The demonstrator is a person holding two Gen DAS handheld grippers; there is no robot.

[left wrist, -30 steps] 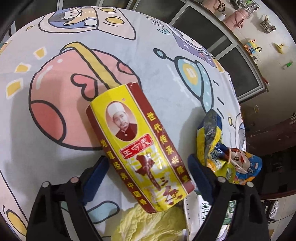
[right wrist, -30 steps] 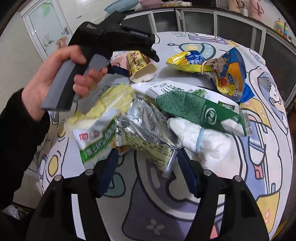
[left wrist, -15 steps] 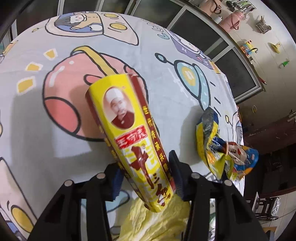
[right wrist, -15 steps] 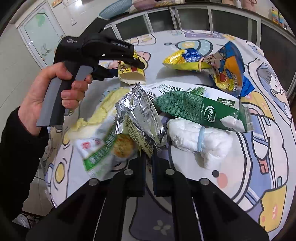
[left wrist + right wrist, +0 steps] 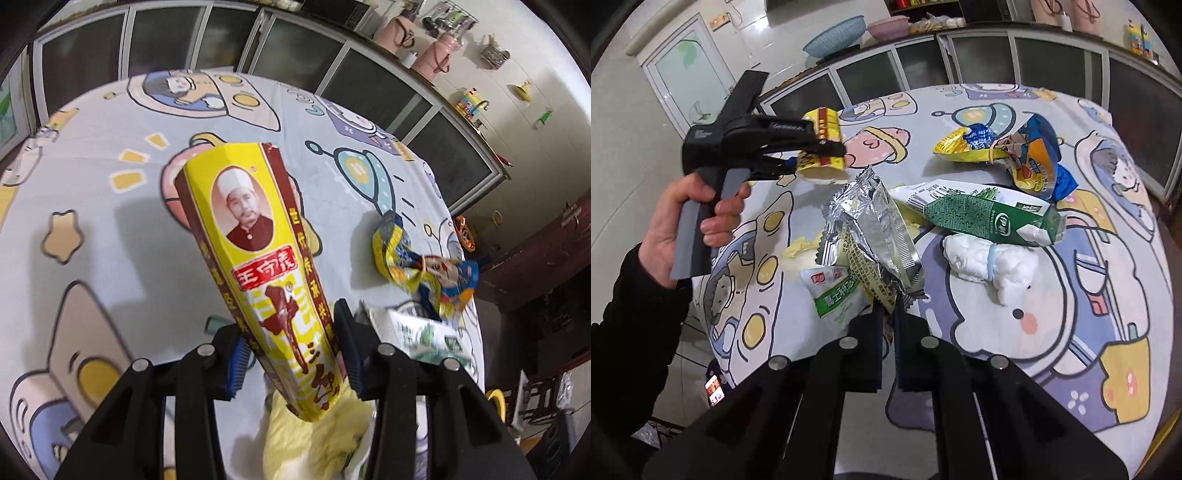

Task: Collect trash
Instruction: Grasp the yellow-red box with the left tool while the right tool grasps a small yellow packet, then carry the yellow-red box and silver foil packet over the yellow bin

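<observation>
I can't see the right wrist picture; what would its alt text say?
The right gripper is shut on a crinkled silver foil wrapper, held over a cartoon-print tablecloth strewn with trash. Beside it lie a green-and-white milk carton and a wad of white tissue; the left gripper holds a yellow-and-red box.

Home dining room: cartoon tablecloth, thermoses.

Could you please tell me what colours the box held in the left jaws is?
The box is yellow with dark red edges; clearest in the left wrist view.
</observation>
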